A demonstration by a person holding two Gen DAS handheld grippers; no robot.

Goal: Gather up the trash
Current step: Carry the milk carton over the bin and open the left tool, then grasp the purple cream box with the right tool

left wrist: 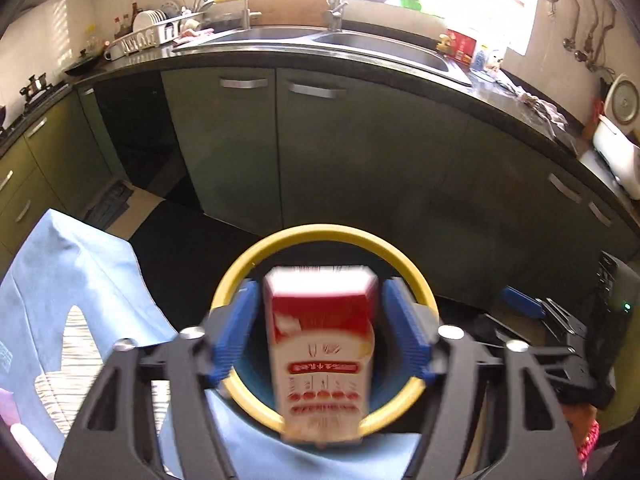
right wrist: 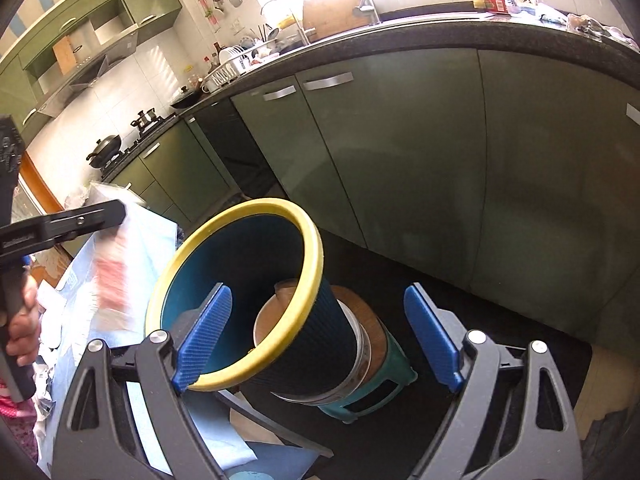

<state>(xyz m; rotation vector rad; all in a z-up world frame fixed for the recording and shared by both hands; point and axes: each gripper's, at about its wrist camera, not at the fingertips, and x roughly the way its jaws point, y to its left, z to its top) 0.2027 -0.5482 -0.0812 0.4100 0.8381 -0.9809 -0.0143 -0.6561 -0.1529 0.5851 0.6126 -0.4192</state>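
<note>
A red-and-white drink carton (left wrist: 320,352), blurred, is upright between the blue fingers (left wrist: 236,328) of my left gripper (left wrist: 320,290). A gap shows on each side of it, so the pads do not press on it. Behind and below it is the mouth of a dark blue trash bin with a yellow rim (left wrist: 320,232). In the right wrist view the bin (right wrist: 320,344) stands on a teal stool (right wrist: 384,376) with a pale brown cup (right wrist: 276,312) inside. My right gripper (right wrist: 316,292) is open in front of the bin, holding nothing. The carton (right wrist: 112,280) hangs blurred under the left gripper (right wrist: 116,212).
A table under a light blue cloth (left wrist: 60,280) lies to the left, with crumpled paper (right wrist: 44,380) on it. Green kitchen cabinets (left wrist: 320,152) and a dark counter with a sink (left wrist: 380,46) run behind the bin. A person's hand (right wrist: 20,320) holds the left gripper's handle.
</note>
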